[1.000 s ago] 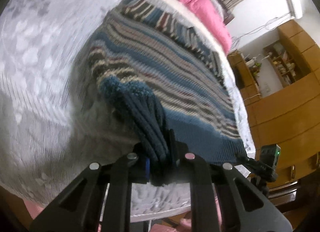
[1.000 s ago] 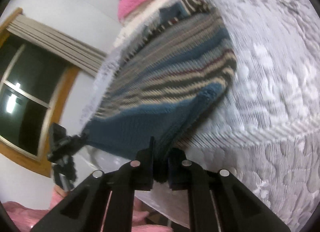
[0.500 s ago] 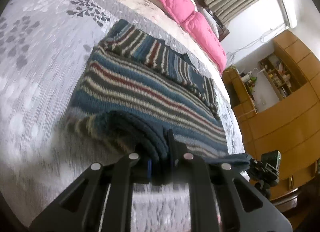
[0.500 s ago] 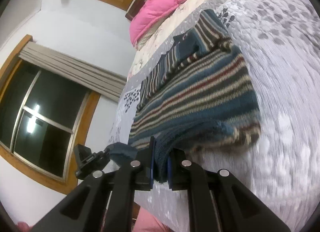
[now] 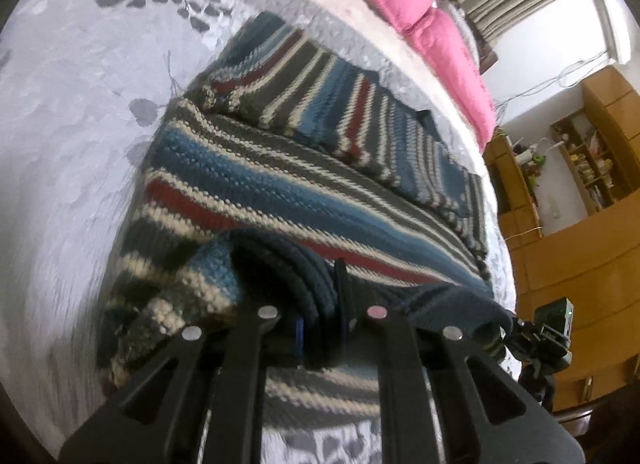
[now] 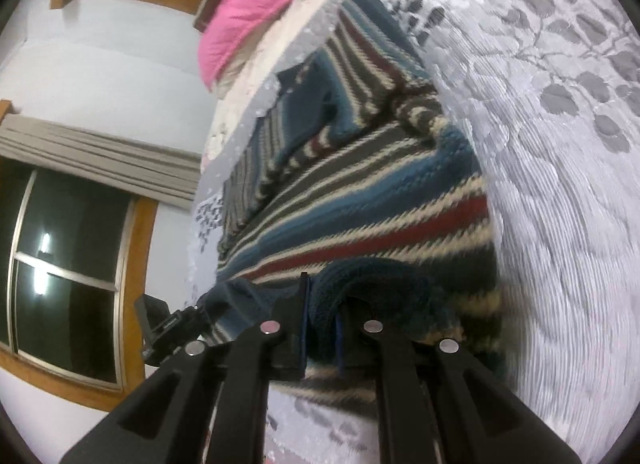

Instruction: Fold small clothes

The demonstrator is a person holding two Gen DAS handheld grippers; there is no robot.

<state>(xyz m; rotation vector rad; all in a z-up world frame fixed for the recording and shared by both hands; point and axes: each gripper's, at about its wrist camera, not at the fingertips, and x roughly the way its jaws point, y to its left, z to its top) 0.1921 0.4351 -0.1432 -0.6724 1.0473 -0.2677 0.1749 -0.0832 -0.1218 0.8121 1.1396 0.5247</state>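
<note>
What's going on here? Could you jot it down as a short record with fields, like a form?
Setting: bed with a grey leaf-patterned bedspread
Garment: striped knitted sweater, lying on the bedspread
Left gripper: shut on the sweater's dark blue hem
Right gripper: shut on the same hem, further along
Fold: hem lifted and carried over the sweater's body
Background: pink pillows, wooden cabinets, window
</note>
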